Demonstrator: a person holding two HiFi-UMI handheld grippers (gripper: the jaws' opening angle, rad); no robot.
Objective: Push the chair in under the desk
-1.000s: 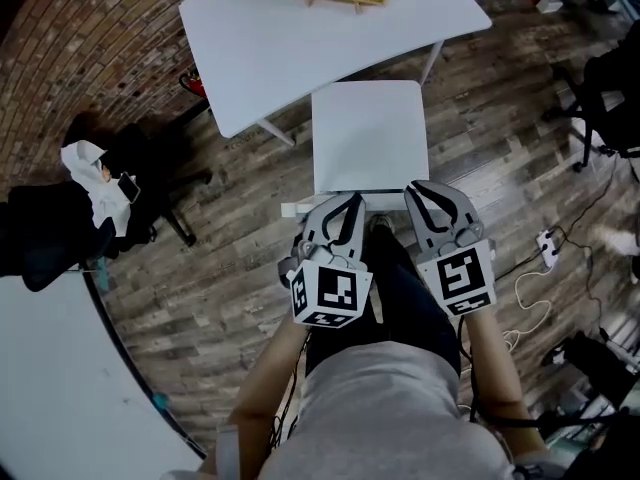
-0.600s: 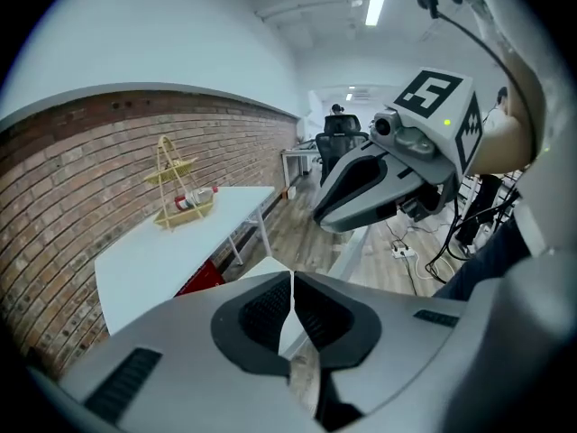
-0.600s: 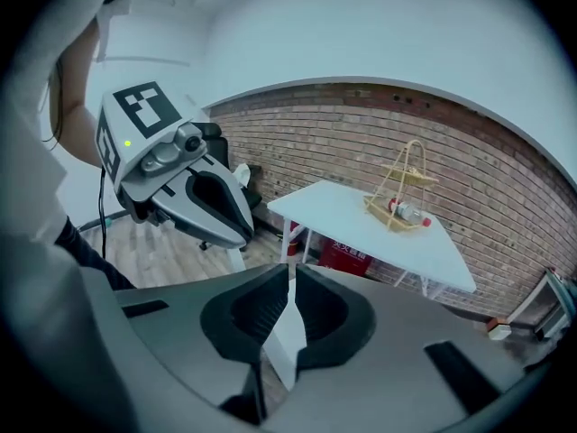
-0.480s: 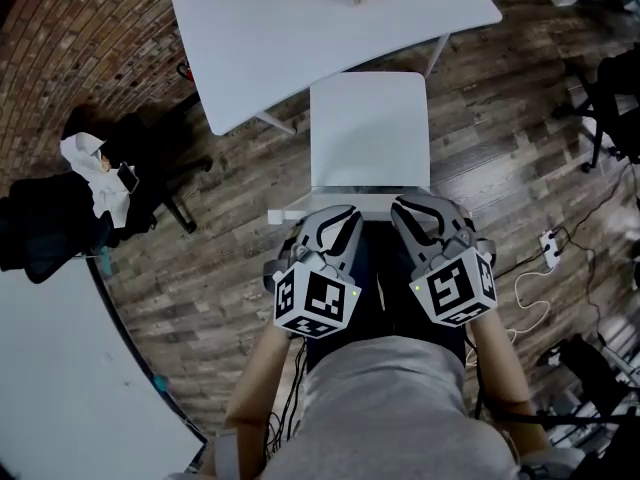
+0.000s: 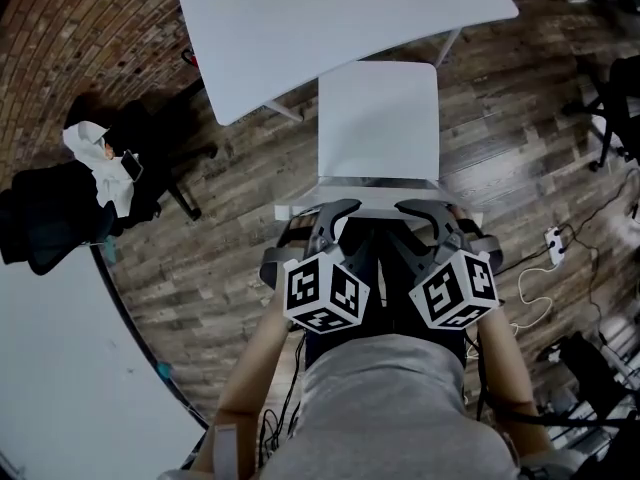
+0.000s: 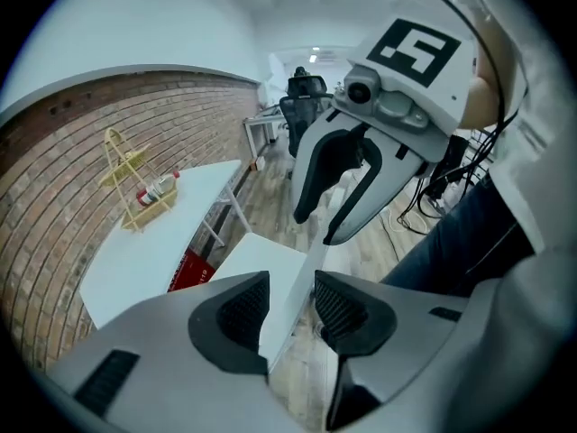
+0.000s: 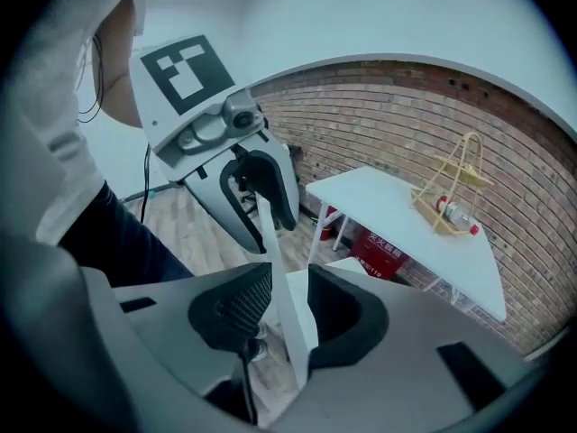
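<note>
So the white chair point(image 5: 378, 118) is lined up in front of the desk point(image 5: 300, 18), but only the front edge of the seat has reached the desktop. Most of it is still sticking out into the room, so I'd call this job barely started, not done.

The person is standing right behind it with both tongs over the top of the backrest point(image 5: 292, 211). The left gripper point(image 5: 337, 211) is opening up. The backrest sits between its jaws, but there's daylight beside the pads, so it's let go. Same with the right gripper point(image 5: 422, 213): jaws spreading, backrest still in the slot, no squeeze on it that I can see.

What worries me from here:

- With both grips loose, a shove could just slide the jaws off the rail, and the chair stays put or kicks sideways.
- The desk sits at an angle to the chair. Push straight ahead and the seat could clip the right desk leg point(image 5: 448, 46), or the left 1 point(image 5: 280, 111).
- A bump like that would rattle the desk, and there's a wire rack point(image 7: 451, 188) on it with a bottle point(image 7: 455, 213) in it that might tip.
- It's a plank floor point(image 5: 230, 218), so a chair foot could catch on a seam, and pushing high on the back would rock it forward.
</note>
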